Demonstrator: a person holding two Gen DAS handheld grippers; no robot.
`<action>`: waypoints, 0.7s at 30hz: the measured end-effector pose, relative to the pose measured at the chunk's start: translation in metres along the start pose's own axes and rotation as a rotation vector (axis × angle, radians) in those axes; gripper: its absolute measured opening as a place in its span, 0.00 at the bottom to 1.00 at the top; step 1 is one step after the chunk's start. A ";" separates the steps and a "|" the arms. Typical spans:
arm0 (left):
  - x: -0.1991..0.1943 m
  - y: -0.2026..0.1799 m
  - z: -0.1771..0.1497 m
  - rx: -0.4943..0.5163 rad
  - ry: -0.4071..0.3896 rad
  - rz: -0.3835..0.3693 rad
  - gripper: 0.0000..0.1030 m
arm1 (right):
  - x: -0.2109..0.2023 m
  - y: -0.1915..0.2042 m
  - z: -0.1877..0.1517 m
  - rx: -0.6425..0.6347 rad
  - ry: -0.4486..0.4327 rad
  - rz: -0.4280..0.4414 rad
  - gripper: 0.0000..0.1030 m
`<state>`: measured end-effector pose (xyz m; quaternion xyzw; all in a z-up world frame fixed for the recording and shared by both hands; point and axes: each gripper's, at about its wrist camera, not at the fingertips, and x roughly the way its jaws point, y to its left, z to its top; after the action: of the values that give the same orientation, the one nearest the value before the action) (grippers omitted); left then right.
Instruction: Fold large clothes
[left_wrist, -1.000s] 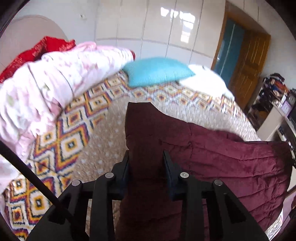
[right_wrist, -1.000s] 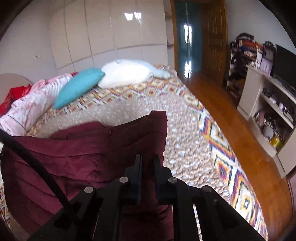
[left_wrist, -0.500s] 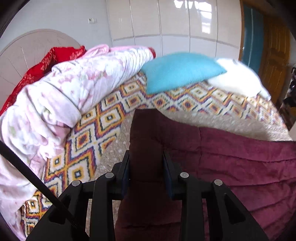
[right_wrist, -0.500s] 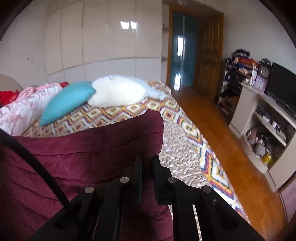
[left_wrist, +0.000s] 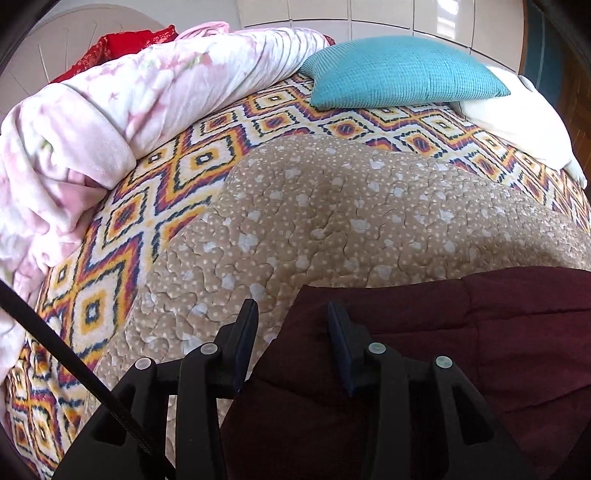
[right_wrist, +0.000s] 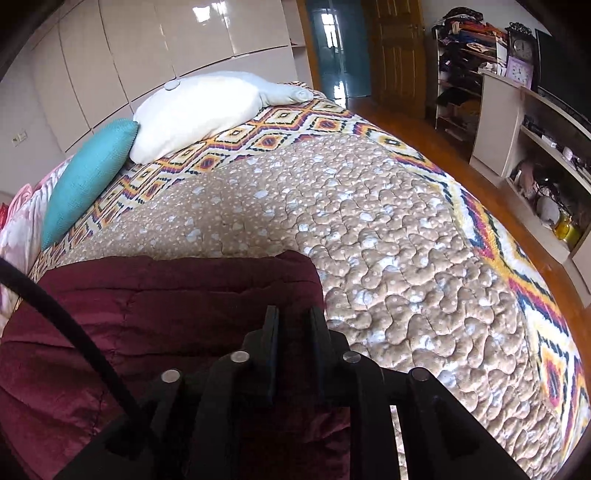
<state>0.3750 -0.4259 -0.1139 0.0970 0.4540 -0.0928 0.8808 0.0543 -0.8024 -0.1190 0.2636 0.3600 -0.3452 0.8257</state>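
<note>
A large dark maroon quilted garment (left_wrist: 461, 350) lies on the bed; it also shows in the right wrist view (right_wrist: 166, 314). My left gripper (left_wrist: 291, 321) is open, its jaws wide apart over the garment's near left corner, holding nothing. My right gripper (right_wrist: 293, 325) has its jaws close together on the garment's right edge, with maroon cloth between them. The garment's folded top edge lies flat on the tan quilt (left_wrist: 351, 214).
A teal pillow (left_wrist: 399, 74) and a white pillow (right_wrist: 199, 110) lie at the far end of the bed. A rolled pink blanket (left_wrist: 92, 140) lies on the left. A wooden floor (right_wrist: 443, 147) and shelves (right_wrist: 535, 140) are to the right.
Both grippers came down and back toward the near side of the bed, laying the garment over itself. My left gripper opened and let go of the cloth.
</note>
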 end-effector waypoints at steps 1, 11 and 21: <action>-0.002 -0.001 0.000 -0.002 -0.001 0.005 0.43 | 0.000 -0.003 0.000 0.015 0.002 0.007 0.26; -0.145 0.037 -0.025 0.035 -0.128 -0.094 0.58 | -0.082 -0.036 0.013 0.136 -0.091 -0.068 0.66; -0.244 0.063 -0.167 0.040 -0.128 -0.254 0.82 | -0.185 0.027 -0.021 -0.085 -0.086 0.023 0.31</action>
<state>0.1211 -0.3038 -0.0042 0.0503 0.4038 -0.2183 0.8870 -0.0269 -0.7008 0.0168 0.2171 0.3357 -0.3310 0.8547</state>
